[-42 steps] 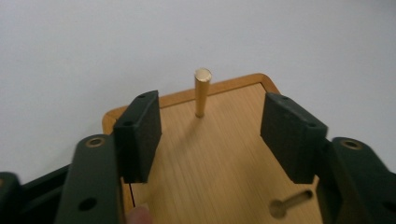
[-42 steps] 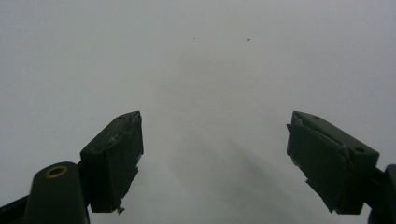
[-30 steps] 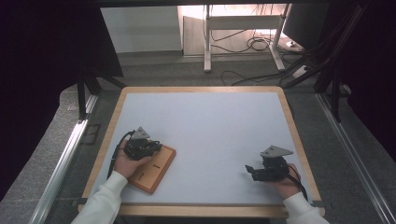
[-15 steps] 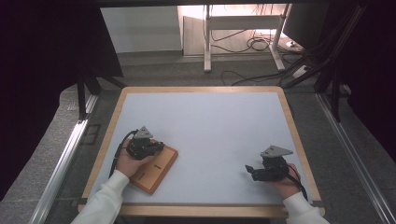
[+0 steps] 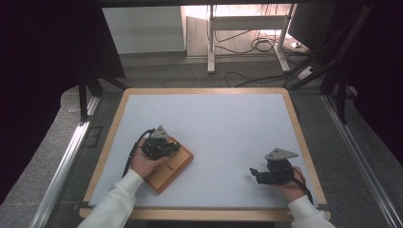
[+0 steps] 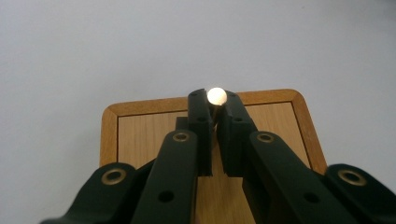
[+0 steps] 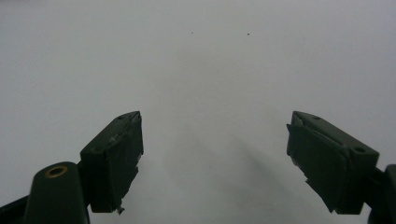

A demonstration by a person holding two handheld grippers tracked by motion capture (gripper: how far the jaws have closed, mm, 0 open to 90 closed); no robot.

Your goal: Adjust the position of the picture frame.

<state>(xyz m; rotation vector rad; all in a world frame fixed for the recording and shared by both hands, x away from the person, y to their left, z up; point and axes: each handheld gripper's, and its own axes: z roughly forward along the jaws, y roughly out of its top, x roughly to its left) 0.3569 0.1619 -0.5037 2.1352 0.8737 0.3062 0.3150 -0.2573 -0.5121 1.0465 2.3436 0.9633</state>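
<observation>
Wooden board (image 5: 172,167), rectangular with a darker raised border and rounded corners, lies flat on the white worktop (image 5: 223,128) near its front-left corner, turned at a slant to the worktop's edges. Left gripper (image 5: 164,145) sits over the board's far end, held by the person's left hand (image 5: 145,161) in a white sleeve; in the left gripper view its black jaws have just been closing and now pinch a small pale round-headed peg (image 6: 216,96) between their tips, the peg standing above the board's (image 6: 154,135) far border. Whether the peg touches the board cannot be told. Right gripper (image 5: 259,172) rests near the worktop's front-right corner, well apart from the board, held low by the right hand (image 5: 290,186) and pointing toward the left edge; in the right gripper view its jaws stand spread wide with bare white surface (image 7: 205,70) between them.
</observation>
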